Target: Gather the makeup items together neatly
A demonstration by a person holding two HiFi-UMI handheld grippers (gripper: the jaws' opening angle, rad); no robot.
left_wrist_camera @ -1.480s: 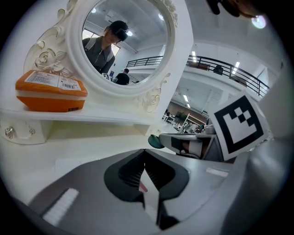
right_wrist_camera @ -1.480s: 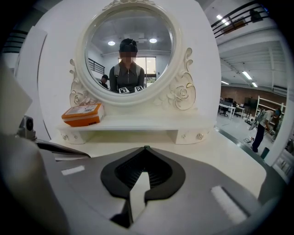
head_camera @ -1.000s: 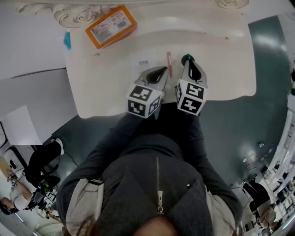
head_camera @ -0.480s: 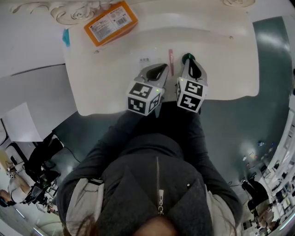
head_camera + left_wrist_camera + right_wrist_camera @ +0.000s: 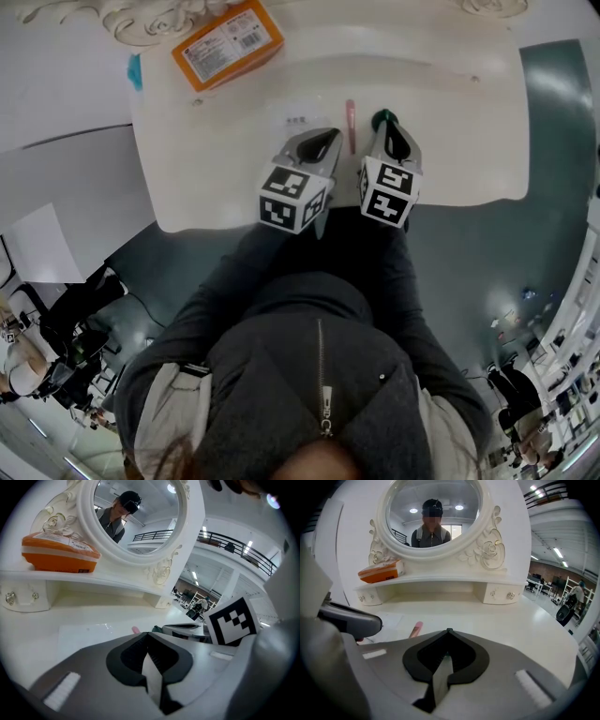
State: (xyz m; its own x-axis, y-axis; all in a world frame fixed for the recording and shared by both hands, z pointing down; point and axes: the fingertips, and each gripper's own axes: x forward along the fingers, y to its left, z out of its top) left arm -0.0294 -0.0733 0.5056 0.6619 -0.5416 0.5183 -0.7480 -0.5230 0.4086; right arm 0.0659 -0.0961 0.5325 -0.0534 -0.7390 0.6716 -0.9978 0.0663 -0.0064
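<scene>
Pink stick [image 5: 351, 127] lengthwise toward mirror [image 5: 429, 513]; left hand-held gripper [image 5: 332, 139], right hand-held gripper [image 5: 387, 123] closed, empty.

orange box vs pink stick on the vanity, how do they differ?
The orange box is broad, blocky and white-labelled; the pink stick is thin and far smaller. The box sits on the raised shelf; the stick lies on the tabletop below. Both lie flat, ungripped.

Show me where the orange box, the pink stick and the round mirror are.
orange box [image 5: 227, 45], head view, middle of its top face.
pink stick [image 5: 351, 127], head view, halfway along its length.
round mirror [image 5: 454, 517], right gripper view, on the glass.
</scene>
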